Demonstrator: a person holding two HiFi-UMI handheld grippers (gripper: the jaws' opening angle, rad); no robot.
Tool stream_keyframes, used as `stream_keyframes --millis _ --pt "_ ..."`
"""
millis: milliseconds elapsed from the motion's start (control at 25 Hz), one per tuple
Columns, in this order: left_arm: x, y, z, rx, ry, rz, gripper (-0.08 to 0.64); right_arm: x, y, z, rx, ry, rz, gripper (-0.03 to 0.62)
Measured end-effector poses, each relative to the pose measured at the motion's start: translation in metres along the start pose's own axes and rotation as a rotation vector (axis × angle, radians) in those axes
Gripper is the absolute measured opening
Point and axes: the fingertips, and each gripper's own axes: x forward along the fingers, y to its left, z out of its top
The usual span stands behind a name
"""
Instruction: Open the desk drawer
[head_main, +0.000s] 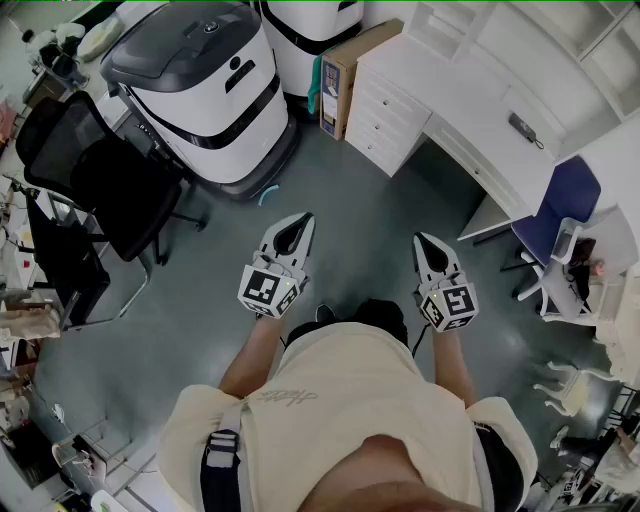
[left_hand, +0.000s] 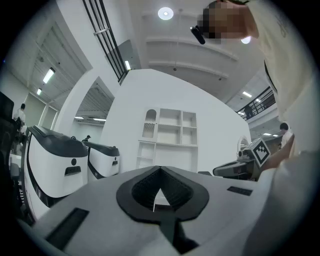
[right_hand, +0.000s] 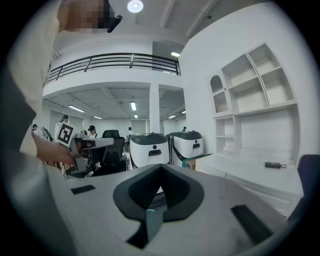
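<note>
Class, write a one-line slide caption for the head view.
Person holds left gripper and right gripper, jaws shut, empty, facing white desk with closed drawers.

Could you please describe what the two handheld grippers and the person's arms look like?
The left gripper and right gripper are pale grey tapering wedges, each with a dark, ribbed, teardrop-shaped opening behind the tips. Each carries a white cube with black square markers. The person wears a cream short-sleeved shirt with a black buckled strap over the left shoulder.
</note>
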Motion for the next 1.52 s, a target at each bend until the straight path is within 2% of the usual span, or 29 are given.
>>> stream_keyframes --millis 120,240,440,680,800,920,1120,1280,1400,1520 --pt "0.008 0.009 -0.001 0.017 0.013 -0.016 0.000 0.014 -0.002 0.005 -0.013 -0.026 -0.008 -0.008" --pt "0.013 0.019 -0.014 -0.011 0.046 -0.019 0.000 0.024 -0.002 0.004 -0.025 -0.024 -0.020 -0.006" --pt "0.032 0.035 -0.025 -0.042 0.046 0.044 0.000 0.039 -0.018 -0.006 0.020 -0.006 0.009 -0.006" --pt "0.089 0.039 -0.014 0.008 0.060 0.040 0.000 0.070 -0.080 -0.031 0.036 0.027 0.001 -0.006" --pt "0.116 0.047 0.006 0.049 0.057 0.023 0.000 0.101 -0.099 -0.027 0.049 0.010 0.031 -0.006" --pt "0.145 0.060 0.008 0.070 0.089 0.035 0.000 0.130 -0.118 -0.018 0.057 -0.009 0.062 -0.006" --pt "0.195 0.068 -0.005 0.044 0.135 0.020 0.000 0.169 -0.146 -0.009 0.057 -0.013 0.117 -0.006" --pt "0.229 0.069 -0.009 -0.024 0.112 0.017 0.000 0.185 -0.169 -0.018 0.091 0.011 0.132 -0.006" --pt "0.243 0.082 -0.011 -0.050 0.097 0.028 0.000 0.199 -0.180 -0.026 0.073 0.046 0.138 -0.006" --pt "0.247 0.109 -0.019 -0.059 0.122 0.053 0.000 0.223 -0.180 -0.030 0.093 0.074 0.157 -0.006"
